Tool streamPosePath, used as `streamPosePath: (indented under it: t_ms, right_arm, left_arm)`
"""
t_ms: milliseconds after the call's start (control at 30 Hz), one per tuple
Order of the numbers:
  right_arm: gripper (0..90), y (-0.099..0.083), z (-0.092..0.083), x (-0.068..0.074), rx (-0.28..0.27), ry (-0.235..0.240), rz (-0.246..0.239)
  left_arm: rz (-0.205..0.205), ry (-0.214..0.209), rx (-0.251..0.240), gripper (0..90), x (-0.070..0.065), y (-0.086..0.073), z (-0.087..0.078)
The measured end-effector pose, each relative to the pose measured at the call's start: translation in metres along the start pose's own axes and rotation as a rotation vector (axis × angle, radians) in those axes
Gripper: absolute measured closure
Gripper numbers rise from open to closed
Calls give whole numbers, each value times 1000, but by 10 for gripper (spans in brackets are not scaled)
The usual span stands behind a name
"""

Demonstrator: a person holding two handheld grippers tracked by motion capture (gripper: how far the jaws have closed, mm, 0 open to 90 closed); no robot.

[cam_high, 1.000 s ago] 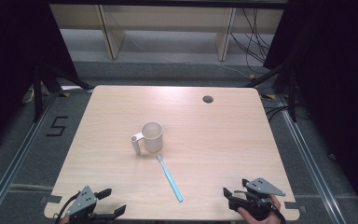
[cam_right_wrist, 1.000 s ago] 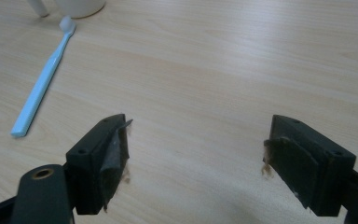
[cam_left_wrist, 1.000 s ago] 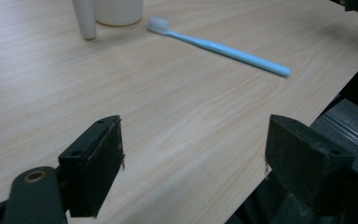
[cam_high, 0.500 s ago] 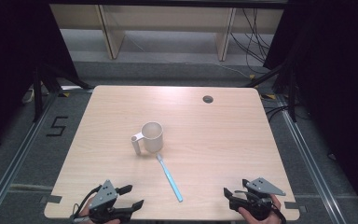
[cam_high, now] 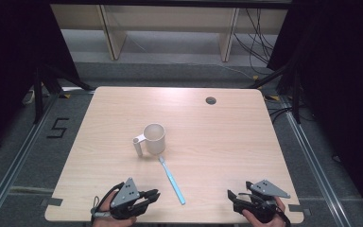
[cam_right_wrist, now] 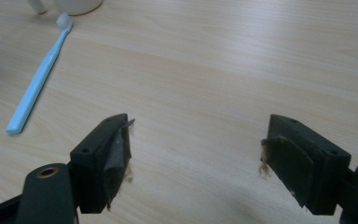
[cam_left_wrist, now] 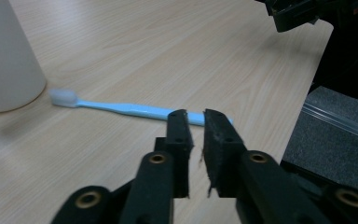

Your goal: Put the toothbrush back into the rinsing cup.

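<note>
The left tongs sit low at the near left, held in a hand that comes in from the bottom edge, and point to the right. Their jaws have just been closing and now stand nearly together, a thin slit between the pads, with nothing gripped. The right tongs sit at the near right in the other hand, pointing left, jaws spread wide and empty.

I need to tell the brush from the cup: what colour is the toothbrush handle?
Light blue, with a white bristle head; the toothbrush shows best in the left gripper view.
</note>
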State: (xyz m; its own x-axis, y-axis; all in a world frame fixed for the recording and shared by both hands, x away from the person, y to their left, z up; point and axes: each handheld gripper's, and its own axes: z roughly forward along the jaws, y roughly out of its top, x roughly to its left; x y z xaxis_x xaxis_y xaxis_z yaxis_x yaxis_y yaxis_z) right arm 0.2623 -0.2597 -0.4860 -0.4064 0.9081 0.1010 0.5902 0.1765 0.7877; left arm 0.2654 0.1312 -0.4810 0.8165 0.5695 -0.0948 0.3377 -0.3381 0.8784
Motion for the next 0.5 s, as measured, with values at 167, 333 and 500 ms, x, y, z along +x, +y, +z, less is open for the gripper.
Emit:
streamPosePath:
  t_ms: [167,333,500]
  right_arm:
    - [234,0,-1,-1,-1,11,3]
    - [235,0,-1,-1,-2,13,3]
    - [237,-1,0,-2,-2,9,-1]
  left_arm:
    - [16,-14,18,892,-2,10,19]
    - [17,-39,51,894,-7,17,42]
    - [6,-73,68,894,-9,20,60]
